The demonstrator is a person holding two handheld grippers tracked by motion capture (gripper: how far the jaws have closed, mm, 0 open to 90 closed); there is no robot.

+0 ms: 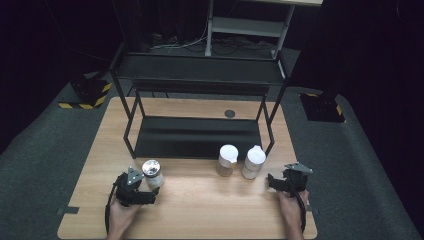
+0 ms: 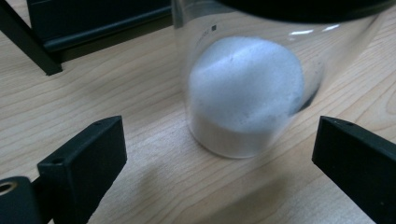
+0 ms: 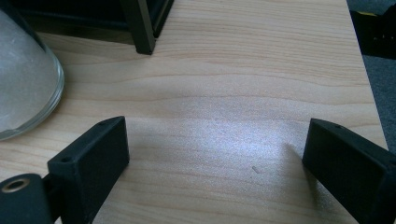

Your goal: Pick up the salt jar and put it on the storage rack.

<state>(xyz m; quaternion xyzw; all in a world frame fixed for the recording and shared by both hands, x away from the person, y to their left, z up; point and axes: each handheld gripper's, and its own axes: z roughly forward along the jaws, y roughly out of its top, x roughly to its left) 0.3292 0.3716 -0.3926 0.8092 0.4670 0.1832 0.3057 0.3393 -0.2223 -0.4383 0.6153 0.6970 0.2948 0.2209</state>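
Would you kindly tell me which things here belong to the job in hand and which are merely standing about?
In the job:
- jar of white powder, between the open jaws of the left claw
- left claw

Standing about:
- two white-lidded jars
- black shelf rack
- right claw, open over bare table

My left hand-held gripper is black, its top plate grey; the clear jar at its 12 o'clock holds white powder. The bench is pale wood with fine grain lines. At 12 o'clock on it I see a black rack; at the rack's 5 o'clock, two jars with white lids over tan contents. Yellow-black hazard stripes mark the grey floor at 10 o'clock.
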